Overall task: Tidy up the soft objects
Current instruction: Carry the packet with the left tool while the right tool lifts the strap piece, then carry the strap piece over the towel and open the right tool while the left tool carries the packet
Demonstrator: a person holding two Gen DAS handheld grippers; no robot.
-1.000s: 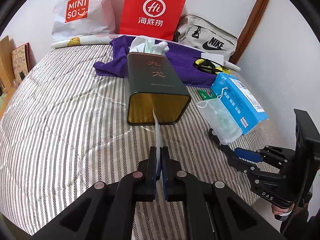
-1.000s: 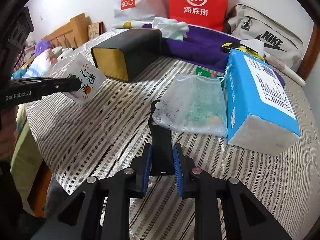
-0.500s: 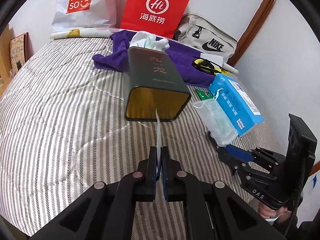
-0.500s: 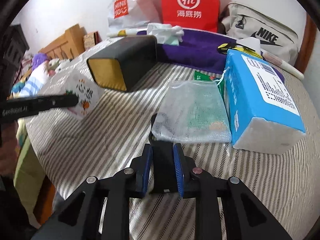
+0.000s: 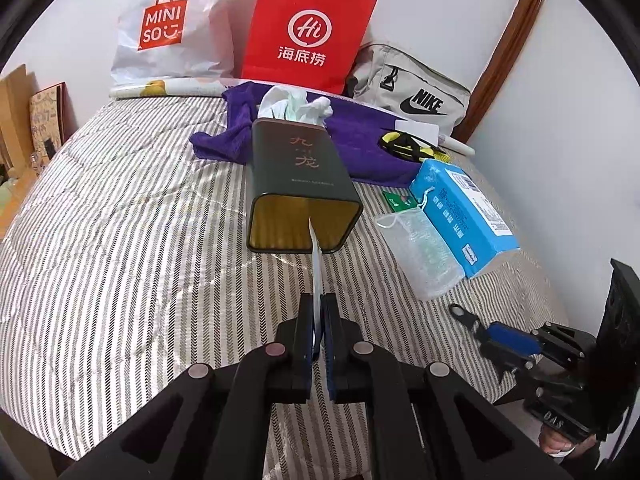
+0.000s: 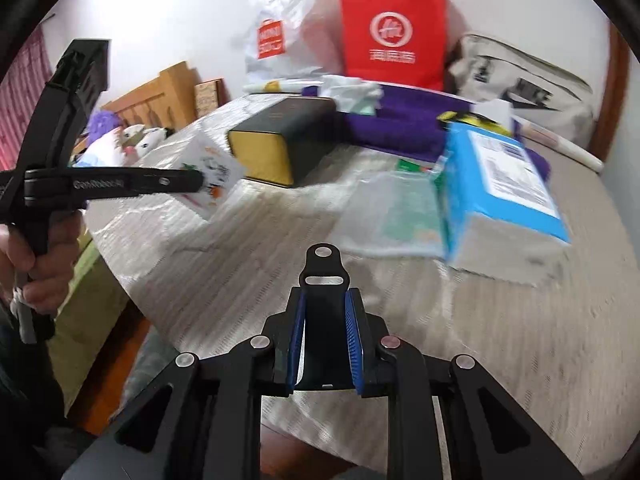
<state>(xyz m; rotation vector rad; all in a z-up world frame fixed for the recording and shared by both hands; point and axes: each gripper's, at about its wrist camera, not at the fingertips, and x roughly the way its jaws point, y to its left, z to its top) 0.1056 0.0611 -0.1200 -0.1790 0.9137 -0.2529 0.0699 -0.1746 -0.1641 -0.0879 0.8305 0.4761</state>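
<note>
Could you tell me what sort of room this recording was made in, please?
Most likely a bedroom at home: the things lie on a striped quilted bedspread, a wooden headboard with plush toys stands alongside, and shopping bags lean against the wall.

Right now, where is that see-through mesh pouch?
In the left wrist view the mesh pouch lies flat on the striped bedcover, right of centre, against the blue tissue pack on its right; the open dark tin is to its left.

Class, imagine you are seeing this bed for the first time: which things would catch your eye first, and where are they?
Likely the red paper bag against the far wall, then the dark tin lying open-mouthed mid-bed. The left tongs pinch a thin white packet before it; a blue tissue pack lies to the right.
</note>
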